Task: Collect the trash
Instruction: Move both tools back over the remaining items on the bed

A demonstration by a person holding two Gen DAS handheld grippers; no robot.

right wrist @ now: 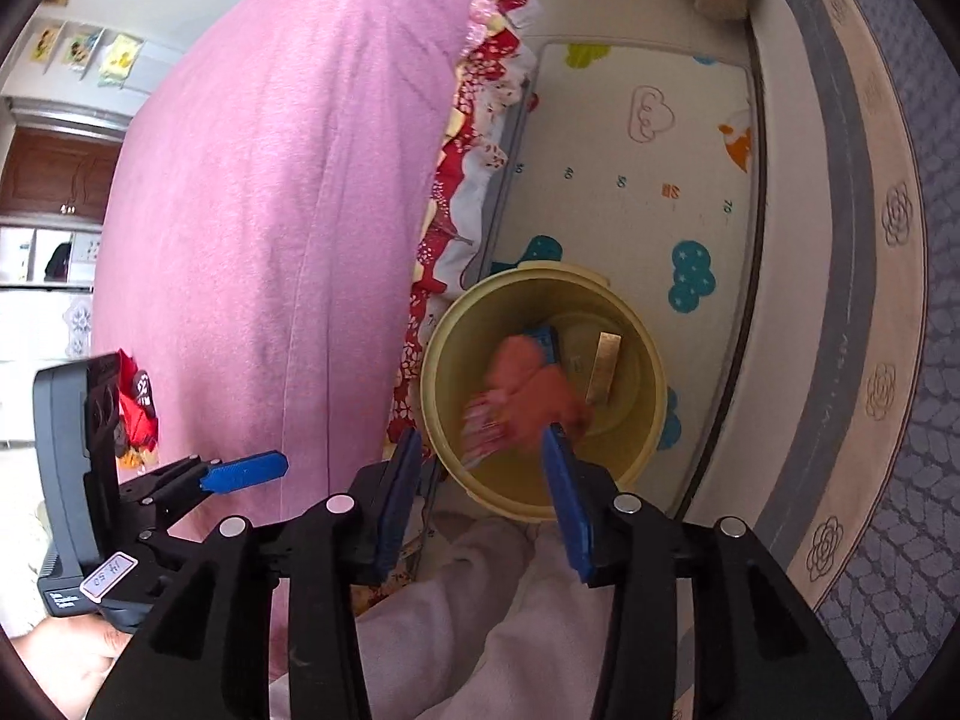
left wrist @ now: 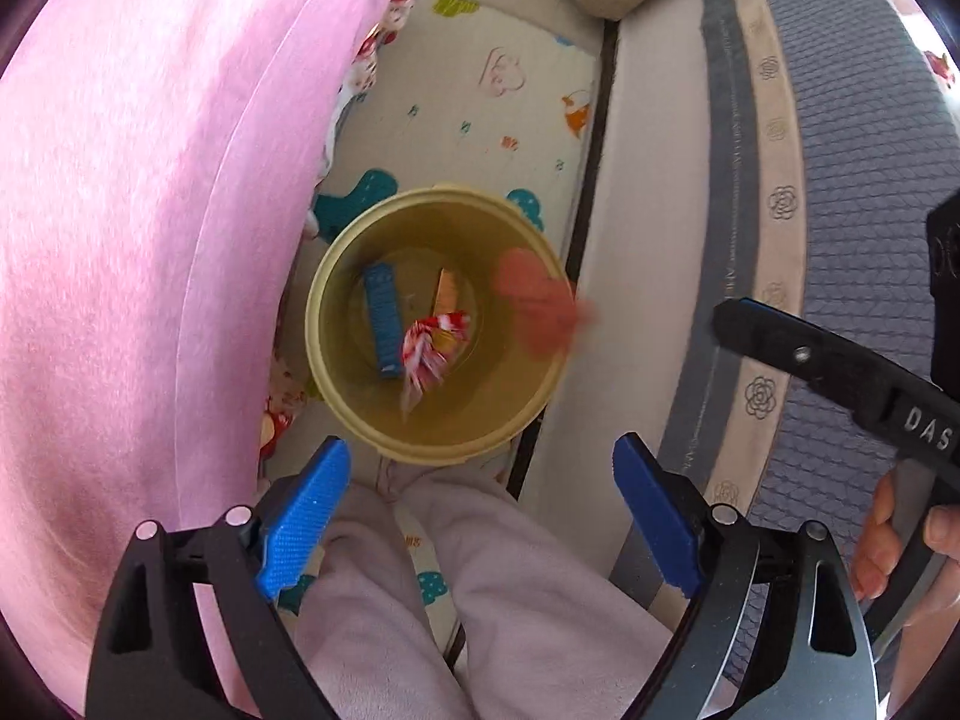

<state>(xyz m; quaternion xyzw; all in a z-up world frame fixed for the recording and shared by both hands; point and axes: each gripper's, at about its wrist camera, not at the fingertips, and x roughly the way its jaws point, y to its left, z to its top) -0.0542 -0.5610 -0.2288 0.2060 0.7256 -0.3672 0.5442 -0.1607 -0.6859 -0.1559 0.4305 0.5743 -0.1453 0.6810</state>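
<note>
A yellow bin (left wrist: 336, 360) (right wrist: 648, 444) stands on the play mat. Inside lie a blue wrapper (left wrist: 383, 318), a red-and-white wrapper (left wrist: 429, 354) and a tan strip (right wrist: 605, 367). A blurred orange piece of trash (left wrist: 534, 312) (right wrist: 534, 390) is in the air over the bin's opening, free of both grippers. My left gripper (left wrist: 480, 516) is open and empty above the bin's near rim. My right gripper (right wrist: 480, 510) is open above the bin, with the orange trash just beyond its fingertips. The right gripper's black body (left wrist: 840, 372) shows in the left wrist view.
A pink blanket (left wrist: 150, 240) (right wrist: 270, 210) drapes at the left. A grey patterned mattress edge (left wrist: 840, 150) (right wrist: 870, 240) runs along the right. The person's pale pink trouser legs (left wrist: 480, 600) are right under the grippers. The left gripper (right wrist: 240, 474) shows at the left.
</note>
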